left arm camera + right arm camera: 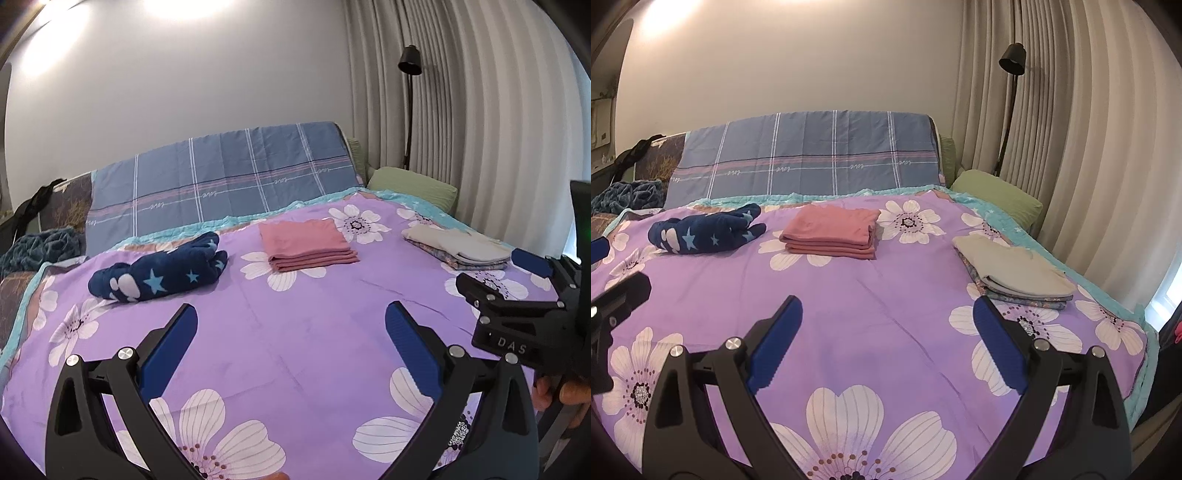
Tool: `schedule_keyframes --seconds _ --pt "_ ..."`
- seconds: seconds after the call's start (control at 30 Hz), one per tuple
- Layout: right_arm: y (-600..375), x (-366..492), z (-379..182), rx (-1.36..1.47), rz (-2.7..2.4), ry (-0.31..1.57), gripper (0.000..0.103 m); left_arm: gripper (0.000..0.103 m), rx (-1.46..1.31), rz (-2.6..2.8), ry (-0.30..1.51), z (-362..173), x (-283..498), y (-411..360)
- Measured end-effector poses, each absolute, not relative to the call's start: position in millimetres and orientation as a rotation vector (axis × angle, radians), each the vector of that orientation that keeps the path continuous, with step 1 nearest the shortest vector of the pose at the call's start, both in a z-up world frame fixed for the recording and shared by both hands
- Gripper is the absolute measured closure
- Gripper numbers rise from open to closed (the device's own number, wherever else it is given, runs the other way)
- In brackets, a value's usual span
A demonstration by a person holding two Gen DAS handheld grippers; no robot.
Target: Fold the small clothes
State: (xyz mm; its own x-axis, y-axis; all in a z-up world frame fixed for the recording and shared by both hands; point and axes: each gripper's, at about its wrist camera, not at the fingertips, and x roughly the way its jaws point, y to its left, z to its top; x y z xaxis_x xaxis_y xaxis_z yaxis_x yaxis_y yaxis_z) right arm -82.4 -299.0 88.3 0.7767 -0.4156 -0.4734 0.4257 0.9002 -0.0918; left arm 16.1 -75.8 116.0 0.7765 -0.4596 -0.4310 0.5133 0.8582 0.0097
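Here both grippers hover over a bed (295, 332) with a purple flowered cover, and both stand wide open with nothing between their blue pads.

In the left wrist view the left gripper (291, 314) fills the lower frame. Three piles of clothes lie beyond it, well apart from its fingertips: a navy star-print bundle (162, 271), loosely rolled, at middle left; a pink stack (306, 245), neatly folded, at center; and a grey stack (458, 247) on a patterned piece at middle right. The right gripper (517, 291) shows at the right edge, near the grey stack.

In the right wrist view the right gripper (888, 314) sits at the bottom of the frame. The navy bundle (705, 230) lies upper left, the pink stack (831, 230) at upper center, the grey stack (1015, 271) just above and right of the right fingertip. Part of the left gripper (617, 299) shows at the left edge.

A blue plaid cloth (221, 177) covers the headboard; a green pillow (413, 184) and a black lamp (410, 62) stand by the curtain (480, 129) in the upper right.
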Motion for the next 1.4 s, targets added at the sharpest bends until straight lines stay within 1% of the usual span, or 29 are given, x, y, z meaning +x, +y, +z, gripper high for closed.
schedule_keyframes --seconds 0.53,1.4 --pt "-293.3 -67.9 78.9 0.003 -0.454 0.545 0.008 0.001 0.125 -0.514 0.500 96.9 33.5 -79.6" --pt "-298.0 -61.1 76.8 0.016 -0.455 0.558 0.008 0.001 0.146 -0.527 0.502 95.4 34.8 -87.5"
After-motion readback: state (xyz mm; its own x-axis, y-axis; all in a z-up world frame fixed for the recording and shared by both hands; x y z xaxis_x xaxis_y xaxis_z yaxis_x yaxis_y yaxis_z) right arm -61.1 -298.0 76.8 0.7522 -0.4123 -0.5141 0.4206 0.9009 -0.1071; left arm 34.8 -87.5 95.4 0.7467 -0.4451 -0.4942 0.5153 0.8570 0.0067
